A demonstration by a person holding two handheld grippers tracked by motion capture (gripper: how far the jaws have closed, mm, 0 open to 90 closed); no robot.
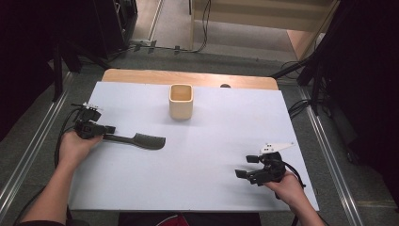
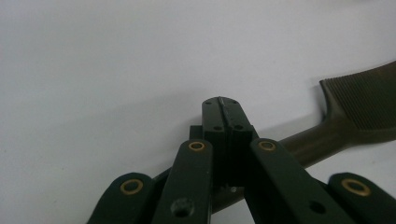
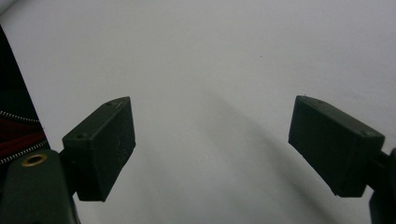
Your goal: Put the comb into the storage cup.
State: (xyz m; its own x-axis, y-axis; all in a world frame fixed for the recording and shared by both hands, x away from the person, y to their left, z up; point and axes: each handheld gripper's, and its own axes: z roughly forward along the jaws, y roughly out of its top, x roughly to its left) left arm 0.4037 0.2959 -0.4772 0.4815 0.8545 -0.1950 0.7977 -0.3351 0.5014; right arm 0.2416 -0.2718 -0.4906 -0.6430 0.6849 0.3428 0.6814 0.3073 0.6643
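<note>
The dark olive plastic comb point(image 1: 139, 140) lies flat at the left of the white bench point(image 1: 197, 179), toothed end rightward. The left gripper point(image 1: 107, 130), jaws closed, pinches its narrow handle. It looks light, stiff and slick, so grip the handle. The right gripper point(image 1: 247, 166) hangs wide open, empty, near right.

The high view looks forward and down from above the person's side, taking in the whole white table point(image 1: 197, 155), its far wooden edge and the floor beyond. The left gripper view rides low near the table's left edge, looking along its closed jaws across the white top, very close to the dark comb point(image 2: 345, 126), which the high view also shows point(image 1: 141, 140) left of centre. The right gripper view sits near the front right corner, tilted down at bare tabletop between its parted jaws, close enough that the front edge shows at its left.
</note>
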